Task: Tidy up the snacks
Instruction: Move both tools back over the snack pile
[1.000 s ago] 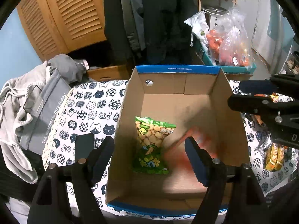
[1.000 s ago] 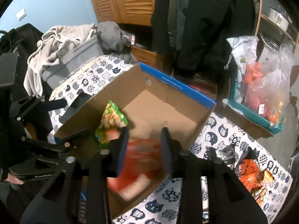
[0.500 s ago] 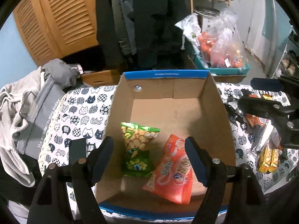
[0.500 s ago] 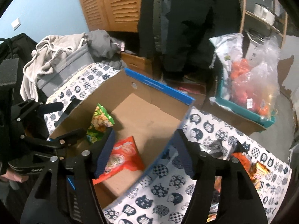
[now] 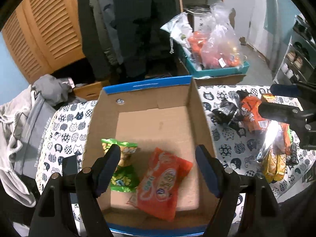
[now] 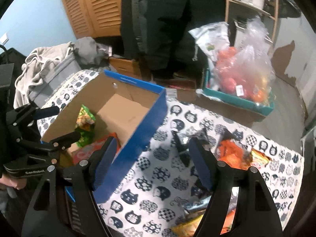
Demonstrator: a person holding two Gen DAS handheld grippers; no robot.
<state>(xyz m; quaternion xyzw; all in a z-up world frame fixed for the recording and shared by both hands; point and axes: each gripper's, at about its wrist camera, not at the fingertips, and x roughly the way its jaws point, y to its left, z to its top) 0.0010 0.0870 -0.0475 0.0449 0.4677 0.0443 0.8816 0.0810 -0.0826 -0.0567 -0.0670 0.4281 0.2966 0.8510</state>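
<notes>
A cardboard box with a blue rim point(image 5: 146, 85) stands on the cat-print cloth. Inside it a green snack bag point(image 5: 120, 169) and an orange-red bag point(image 5: 164, 179) lie side by side. My left gripper point(image 5: 157, 154) hovers open above them, holding nothing. My right gripper point(image 6: 153, 146) is outside the box's blue wall point(image 6: 150, 118), over the cloth; its jaws are opening with nothing between them. To its right lies a heap of loose snacks: an orange packet point(image 6: 231, 154), a black packet point(image 6: 181, 140) and yellow packets point(image 5: 274, 164).
A teal crate with plastic bags point(image 5: 217, 67) sits behind the table. Grey clothes and a grey bin point(image 5: 29, 122) crowd the left side. A dark flat object point(image 5: 69, 165) lies left of the box. Dark coats hang behind.
The right gripper let go of the orange-red bag, which now lies in the box beside the green one. It opened and swung right, out over the cloth. The left gripper shifted slightly.
</notes>
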